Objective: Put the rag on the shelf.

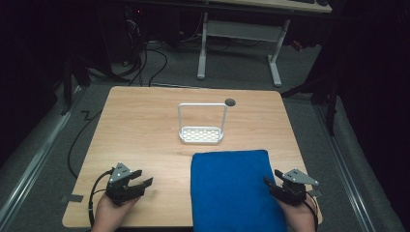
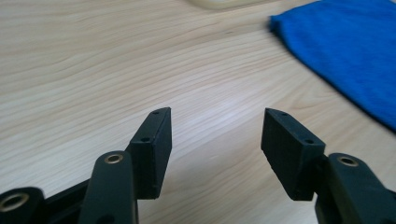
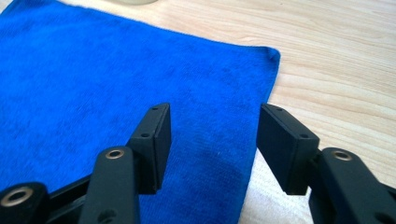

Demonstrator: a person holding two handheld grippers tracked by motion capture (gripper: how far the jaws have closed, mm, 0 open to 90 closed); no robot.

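A blue cloth [image 1: 234,186] lies flat on the near half of the wooden table [image 1: 145,121], reaching its front edge. My left gripper [image 1: 142,180] rests open near the front left corner, well left of the cloth, with bare wood between its jaws [image 2: 215,130]; the cloth's corner [image 2: 345,51] shows at the upper right of the left gripper view. My right gripper [image 1: 268,182] stands open at the cloth's right edge. In the right gripper view [image 3: 214,126] its jaws straddle that edge of the cloth [image 3: 93,84] without pressing on it.
A white wire rack [image 1: 201,124] with a perforated base and a tall hoop handle stands at the table's middle, just behind the cloth. A dark round hole [image 1: 230,102] sits behind it. Beyond the table are a white desk frame [image 1: 241,38] and floor cables.
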